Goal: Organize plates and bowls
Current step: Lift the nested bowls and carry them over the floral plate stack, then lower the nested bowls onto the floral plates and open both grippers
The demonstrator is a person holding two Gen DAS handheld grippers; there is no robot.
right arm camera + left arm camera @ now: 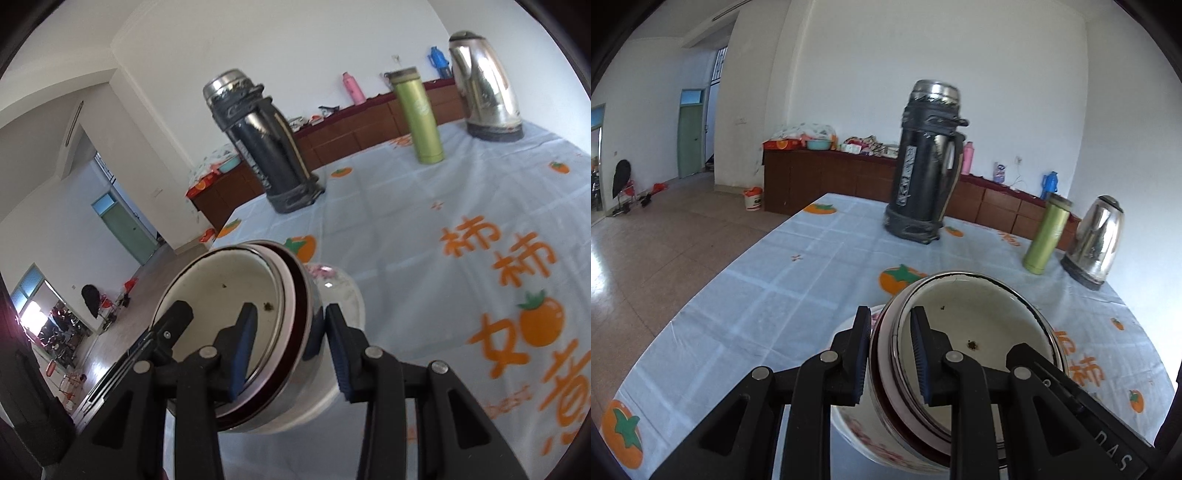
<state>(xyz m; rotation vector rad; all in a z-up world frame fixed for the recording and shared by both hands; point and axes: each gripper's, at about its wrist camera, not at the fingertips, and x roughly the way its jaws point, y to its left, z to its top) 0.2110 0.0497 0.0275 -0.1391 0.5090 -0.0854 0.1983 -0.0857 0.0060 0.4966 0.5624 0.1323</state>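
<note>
A nested stack of bowls [979, 325] hangs tilted over the table between both grippers. Its inner bowl is cream enamel with dark specks. Around that sit a dark red rim, a steel bowl and an outer white bowl with pink flowers [864, 435]. My left gripper [891, 354] is shut on the stack's left wall, one pad inside and one outside. In the right wrist view my right gripper [291, 352] is shut on the opposite wall of the stack [221, 280]. The flowered bowl [340, 288] shows behind it.
On the persimmon-print tablecloth [757, 295] stand a tall black thermos [923, 173], a green flask [1047, 236] and a steel kettle [1097, 240]. A brown sideboard [827, 177] runs along the far wall. The table edge drops to tiled floor on the left.
</note>
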